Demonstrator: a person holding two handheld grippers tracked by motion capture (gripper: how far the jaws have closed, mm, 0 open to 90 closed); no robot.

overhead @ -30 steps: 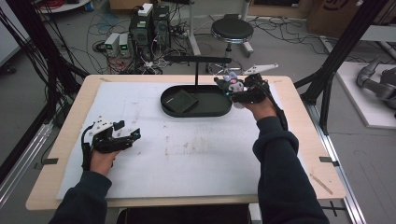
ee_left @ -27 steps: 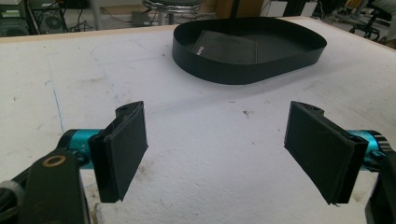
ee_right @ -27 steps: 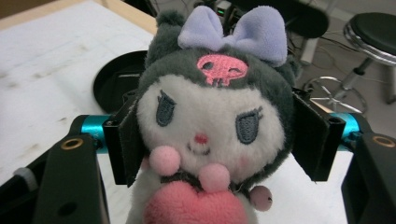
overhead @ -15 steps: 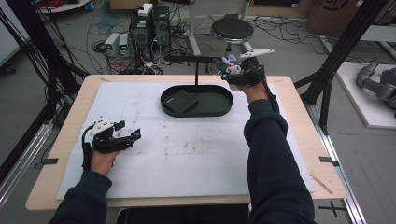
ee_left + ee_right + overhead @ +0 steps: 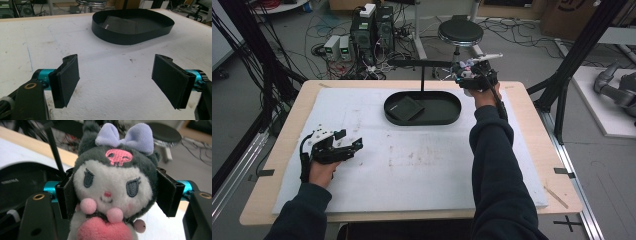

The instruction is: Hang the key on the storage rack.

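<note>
My right gripper (image 5: 115, 195) is shut on a plush toy (image 5: 113, 185) with a dark hood, a lilac bow, a pink skull mark and a pink heart at its chest. Both jaws press on the sides of its head. In the high view the right gripper (image 5: 467, 74) holds the plush toy (image 5: 466, 66) up at the table's far edge, beside the right end of the black oval tray (image 5: 452, 117). My left gripper (image 5: 346, 145) rests low over the white mat at the near left. Its jaws stand open with nothing between them (image 5: 116, 80).
A dark flat square pad (image 5: 406, 108) lies inside the tray (image 5: 130, 40). A thin black post with a crossbar (image 5: 422, 75) rises behind the tray. A white mat (image 5: 422, 165) covers the wooden table. Beyond the far edge stand a stool (image 5: 460, 32) and cabled boxes.
My right gripper has carried the plush toy away from the tray's right end toward the table's far edge. The left gripper has stayed where it was.
</note>
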